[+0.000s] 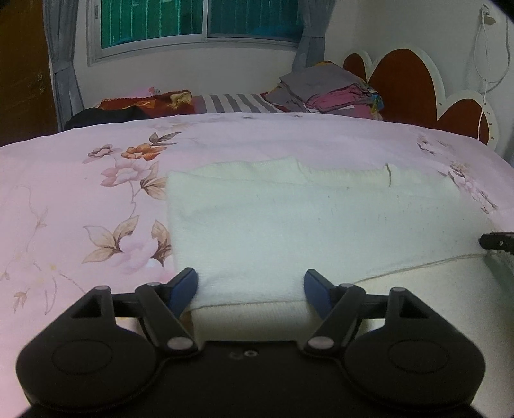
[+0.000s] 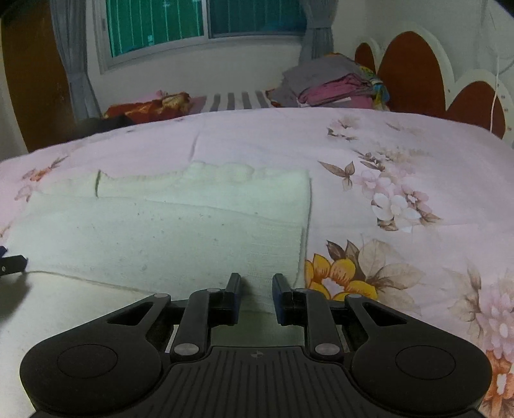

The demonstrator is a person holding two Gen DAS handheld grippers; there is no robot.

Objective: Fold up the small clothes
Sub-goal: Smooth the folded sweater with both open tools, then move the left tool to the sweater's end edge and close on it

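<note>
A: Black plastic linkages of the left gripper [image 1: 251,284] fill the near edge of the left wrist view. How do its blue-tipped fingers stand?

B: Wide apart, straddling the near fold of the cream knitted garment [image 1: 308,222], which passes between them; whether the pads press on it I cannot tell. The knit lies flat and rectangular on the pink floral quilted bedspread [image 1: 80,193], ribbed along its far edge.

A: Anything around it?

B: Far right, a stack of folded grey and magenta clothes [image 1: 324,88] before a red scalloped headboard [image 1: 401,83]; a green-lit window [image 1: 199,19] behind. A black tip of the other tool [image 1: 496,241] pokes in at right.

A: And the right wrist view?

B: Right gripper [image 2: 257,294] sits nearest, jaws narrow, with the garment's [image 2: 167,225] near right corner bunched between the pads. An orange printed flower [image 2: 340,273] lies just right of them.
</note>
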